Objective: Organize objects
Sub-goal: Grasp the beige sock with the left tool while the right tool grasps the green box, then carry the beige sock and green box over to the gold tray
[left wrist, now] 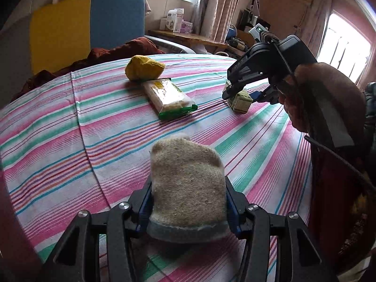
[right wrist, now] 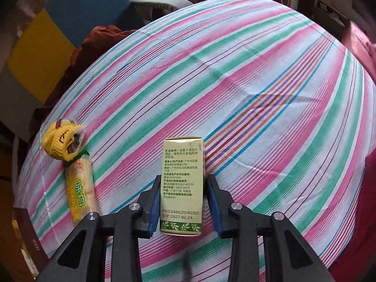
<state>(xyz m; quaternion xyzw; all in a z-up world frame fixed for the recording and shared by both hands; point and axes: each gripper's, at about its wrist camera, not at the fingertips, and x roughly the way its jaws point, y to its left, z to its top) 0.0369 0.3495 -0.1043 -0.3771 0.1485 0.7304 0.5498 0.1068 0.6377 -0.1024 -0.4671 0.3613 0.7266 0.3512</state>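
Left gripper (left wrist: 188,188) is clamping a beige sock (left wrist: 186,178) at lower centre; right gripper (right wrist: 182,202), jaws narrow, is straddling a green carton (right wrist: 181,188).

Bare striped cloth (right wrist: 270,75) lies open beyond the green box (right wrist: 181,188).

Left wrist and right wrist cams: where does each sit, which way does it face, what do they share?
Left wrist: on the left gripper, looking along its fingers over a beige sock across the striped cloth; the right gripper and its hand show.
Right wrist: on the right gripper, facing a green box.
Shared: box, cracker pack, yellow sock, cloth.
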